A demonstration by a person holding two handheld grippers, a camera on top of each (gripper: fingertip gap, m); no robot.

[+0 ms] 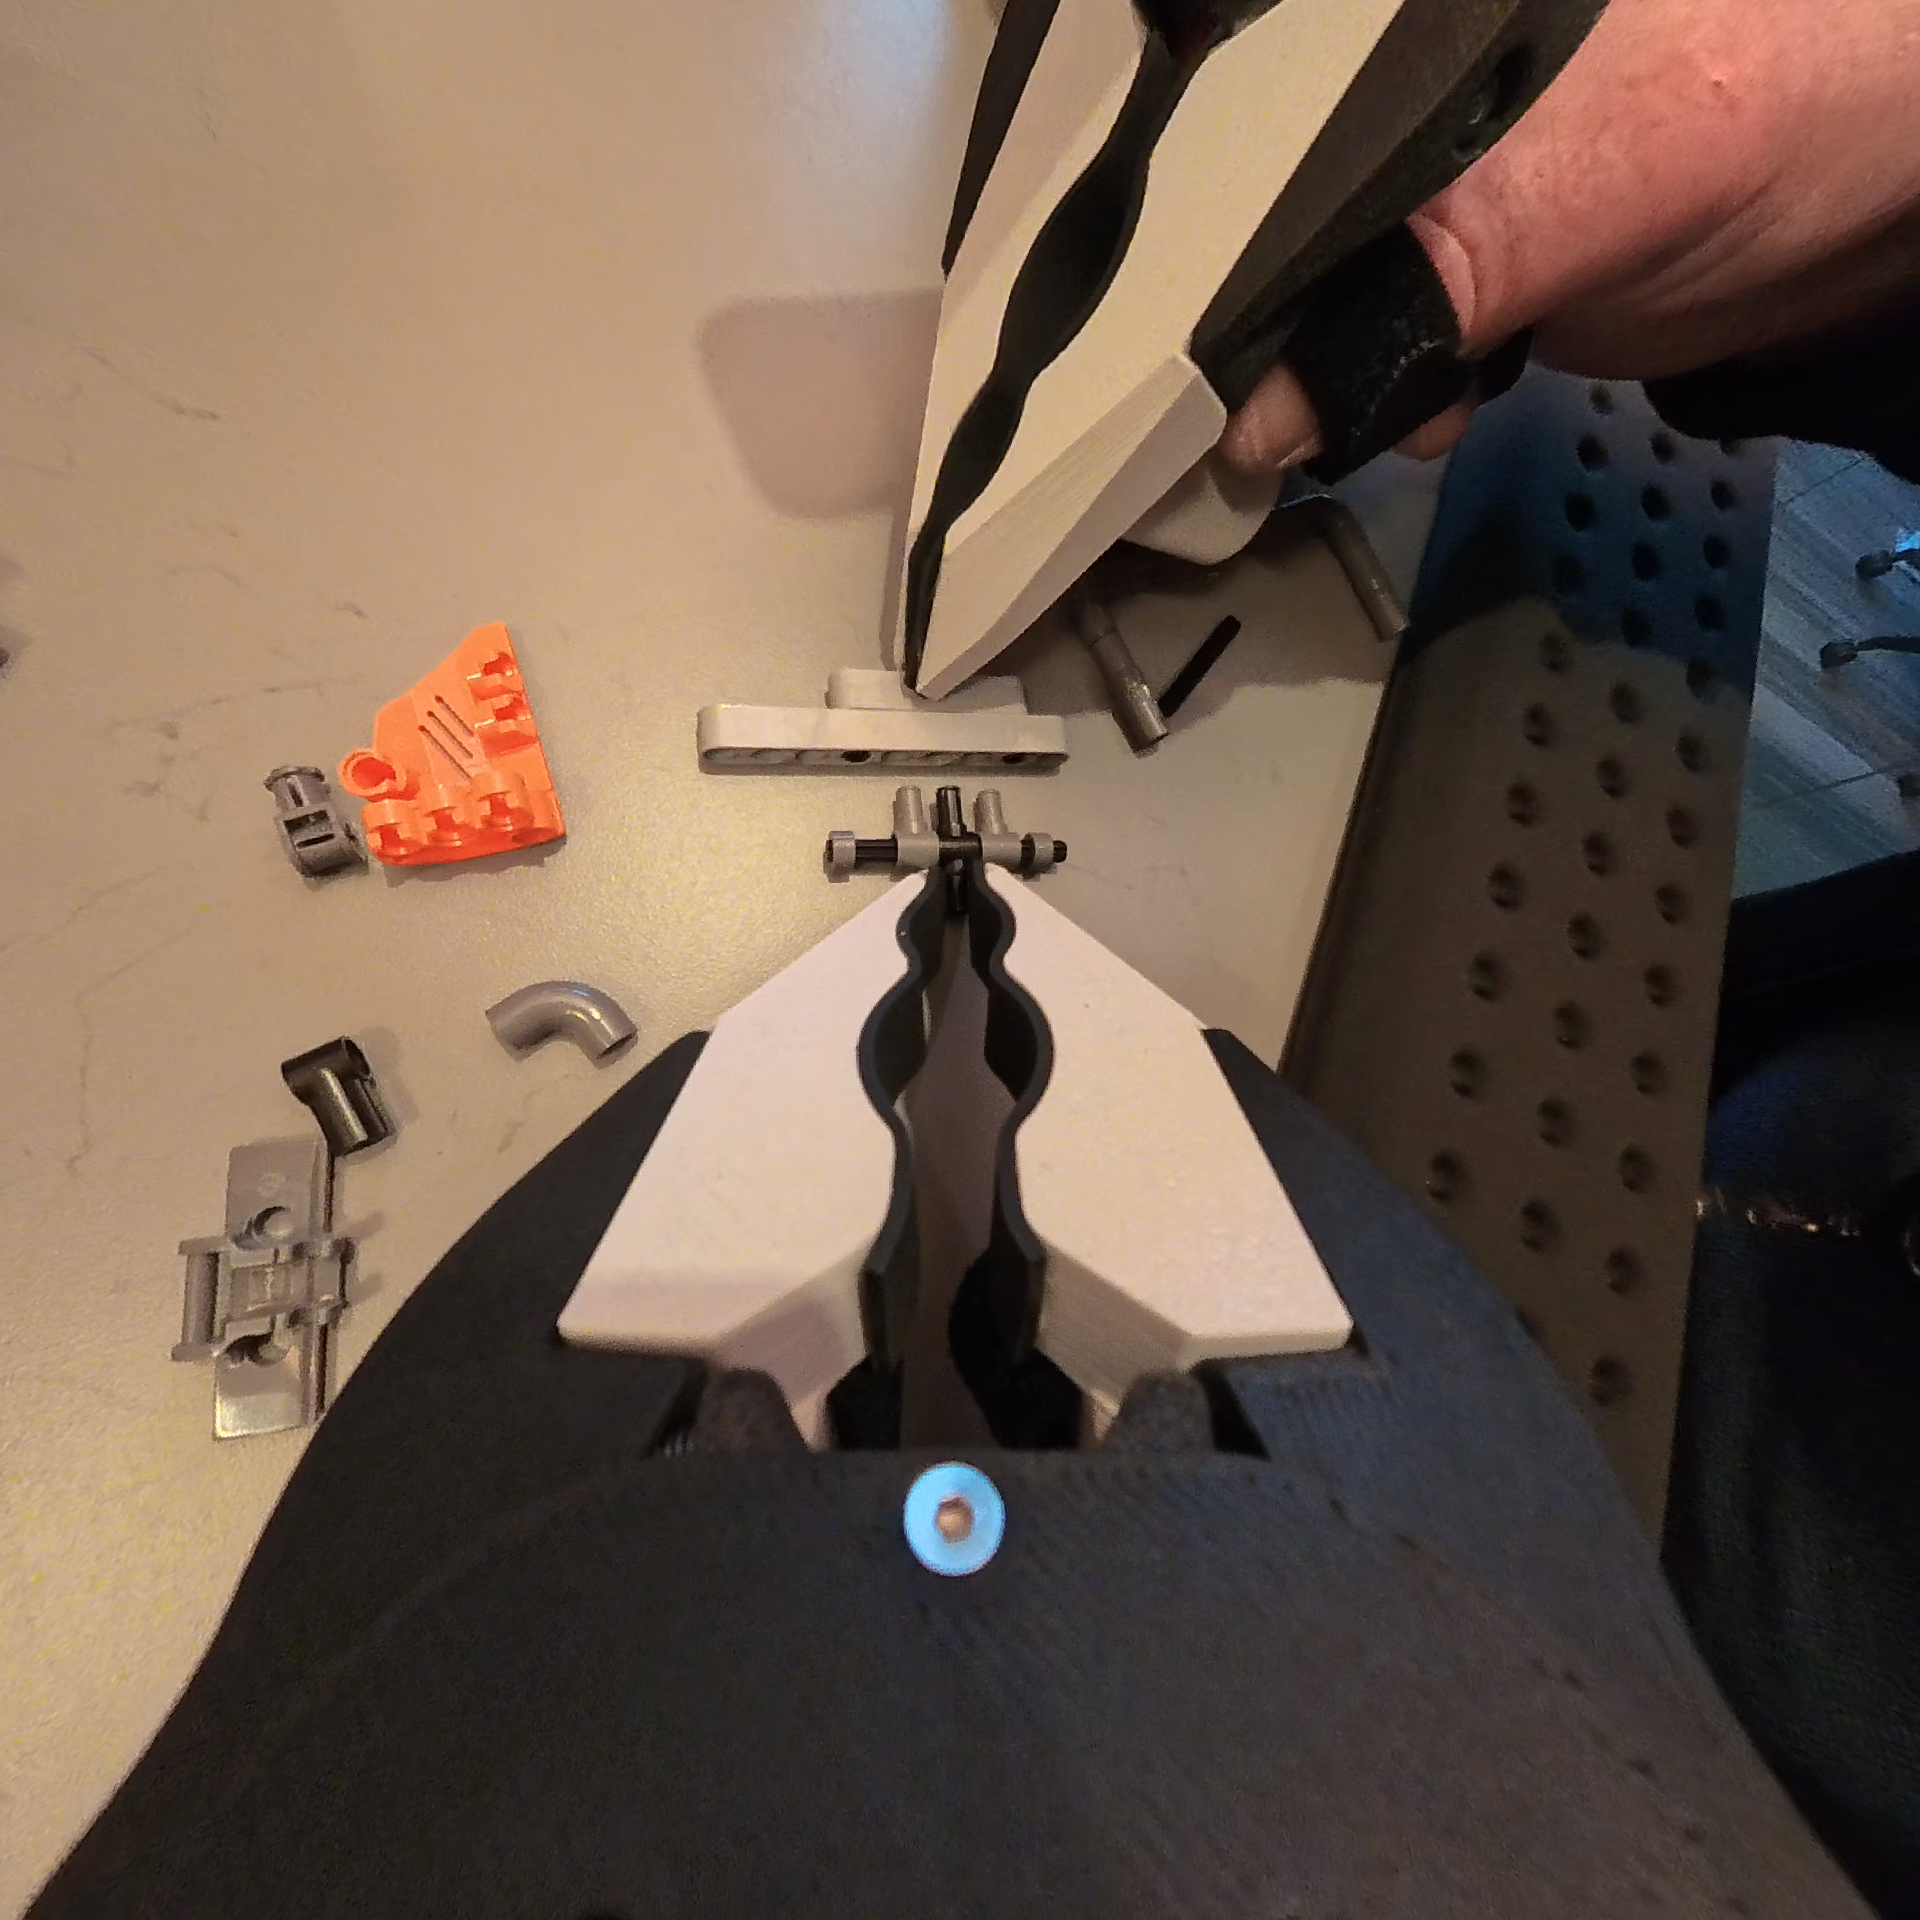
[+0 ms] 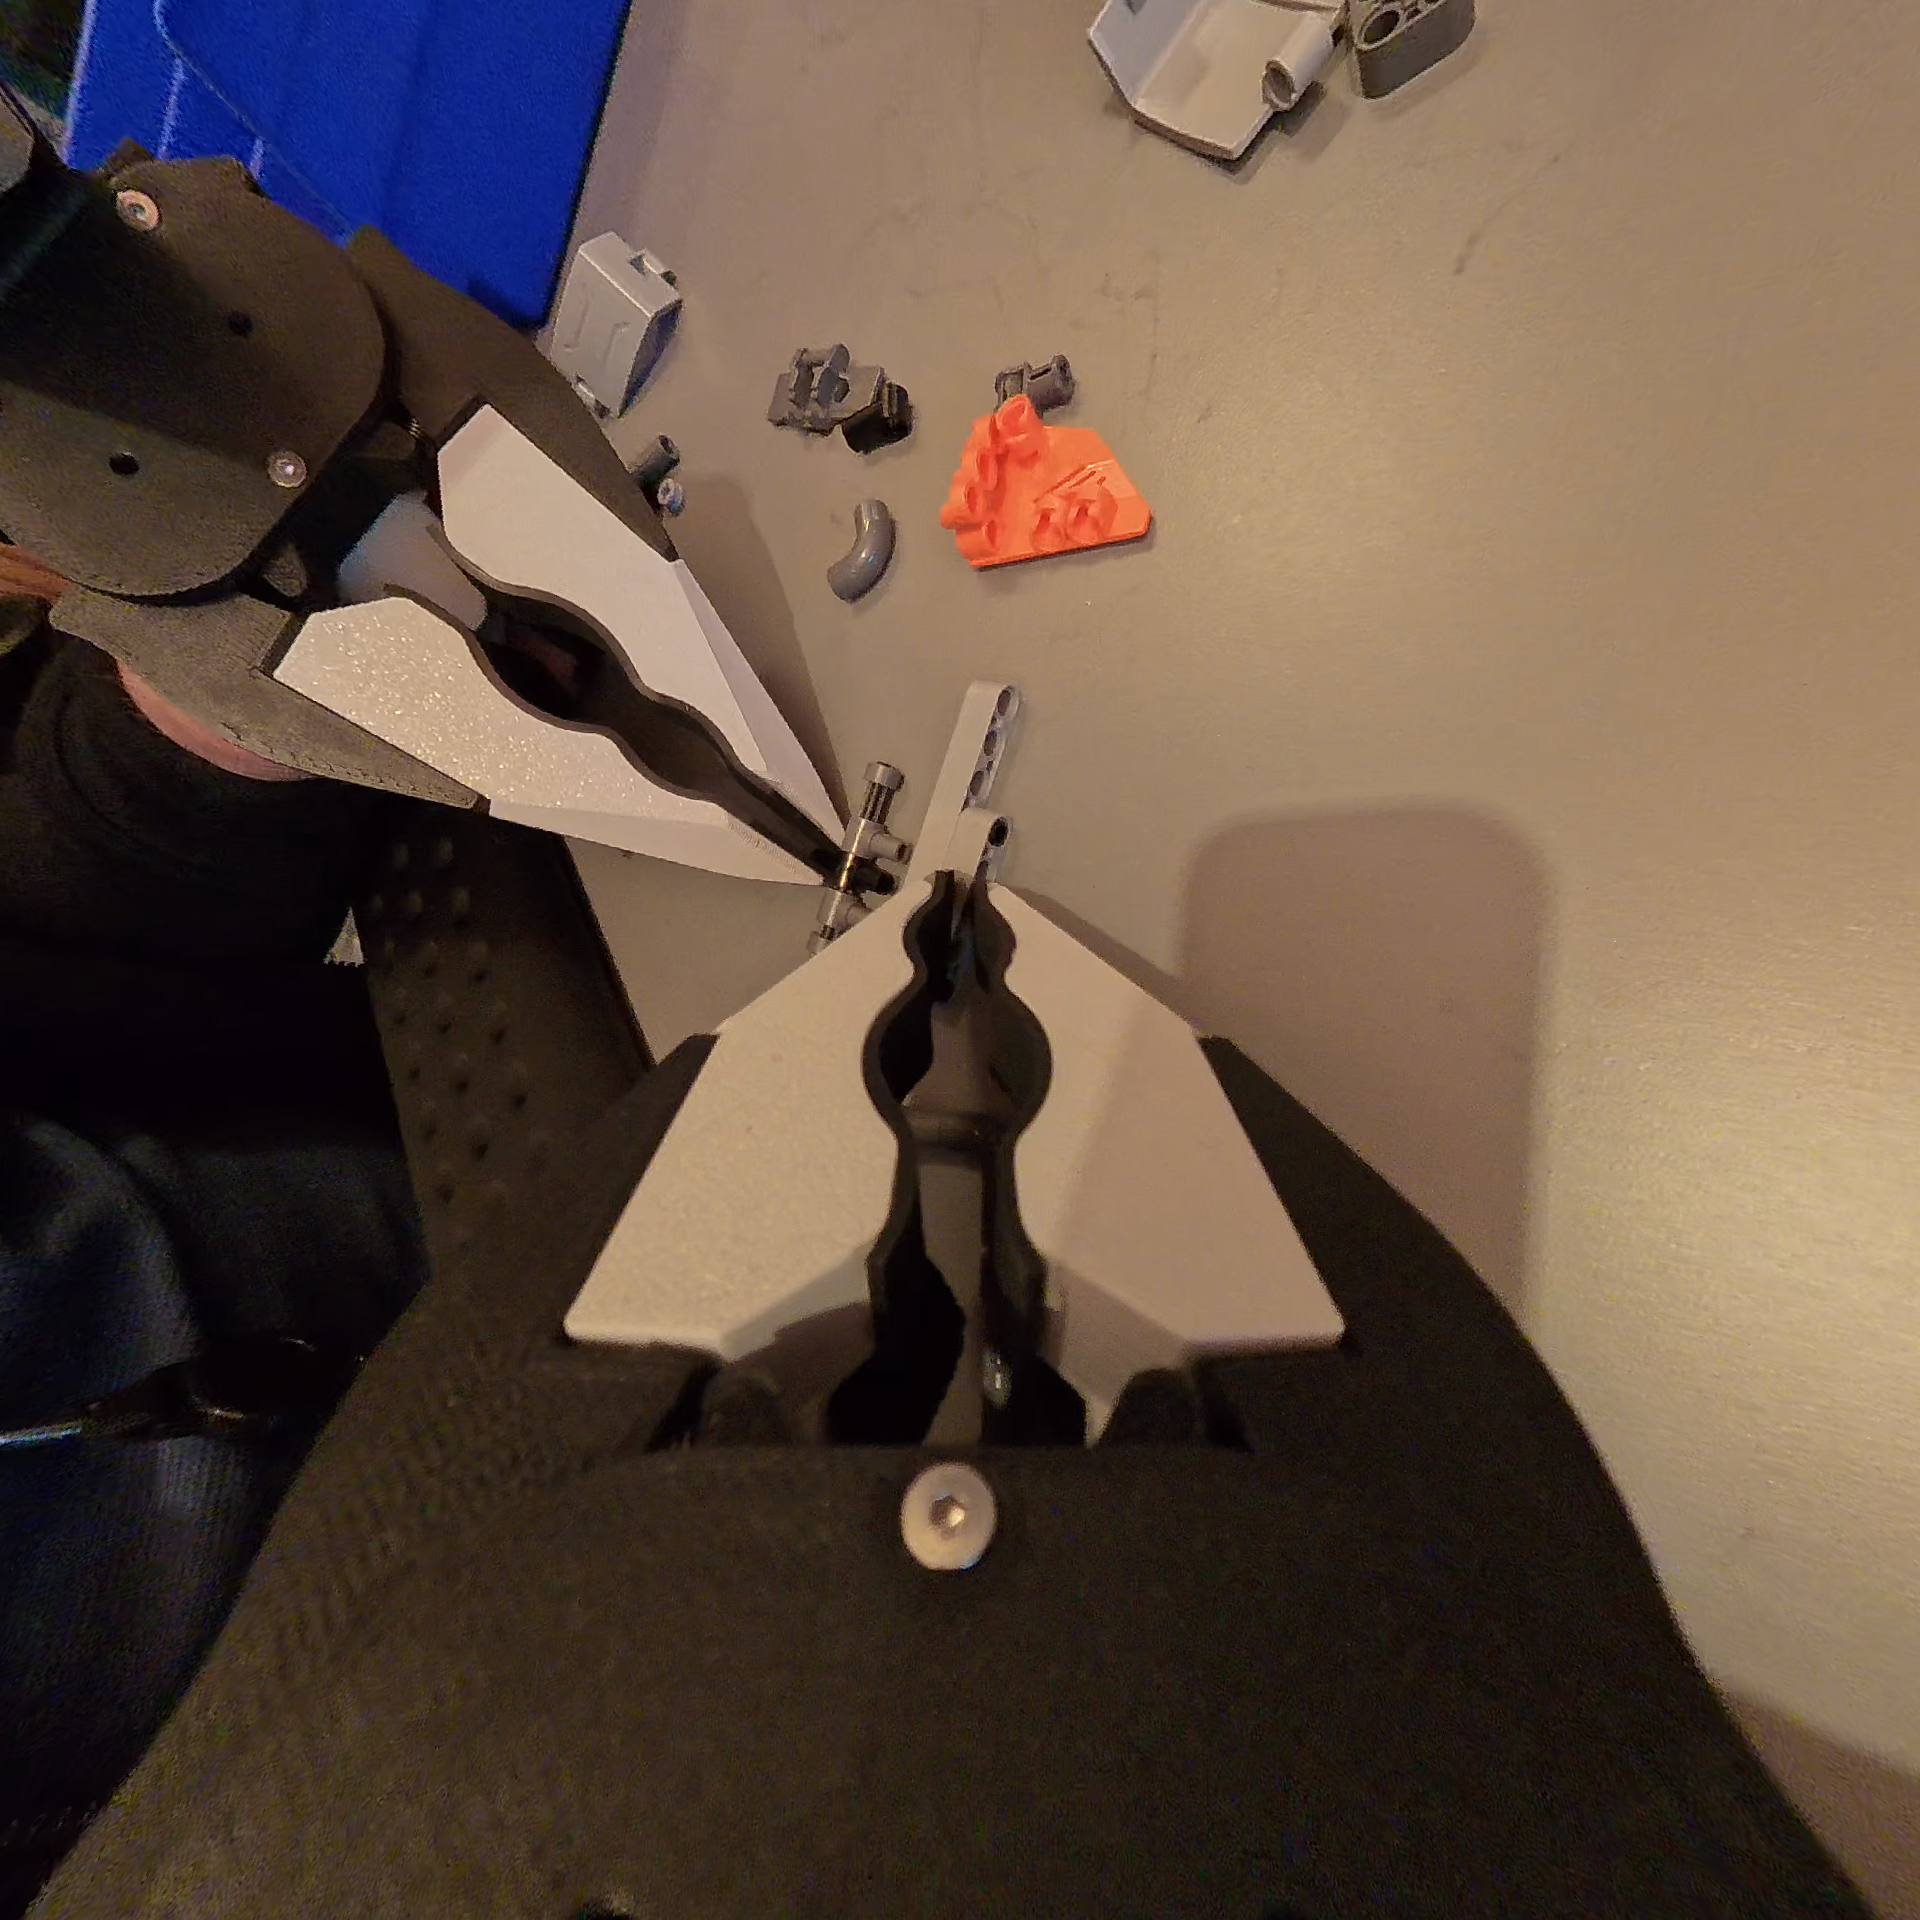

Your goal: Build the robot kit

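My left gripper point(image 1: 951, 883) is shut on a small grey and black cross-shaped pin assembly point(image 1: 943, 844) and holds it just above the table. It enters the right wrist view point(image 2: 826, 868) from the left with the same assembly point(image 2: 871, 826). My right gripper point(image 2: 961, 894) is shut on the end of a light grey holed beam point(image 2: 982, 753). In the left wrist view it point(image 1: 912, 675) comes down from the upper right onto that beam point(image 1: 883, 732), which lies just beyond the pin assembly. The two parts sit close together but apart.
On the beige table point(image 1: 312, 364) lie an orange panel point(image 1: 457, 758), a grey elbow point(image 1: 561, 1023), a dark grey connector point(image 1: 307, 821), a black connector point(image 1: 338, 1101), a grey assembly point(image 1: 265, 1288) and grey pins point(image 1: 1122, 675). A dark perforated foam pad point(image 1: 1558, 935) borders the right. Grey panels point(image 2: 1195, 73) lie farther off. Only a small space, under 4 cm, lies between the two pairs of fingers. The dark grey connector point(image 1: 307, 821) is about 10 cm from both grippers' fingertips.
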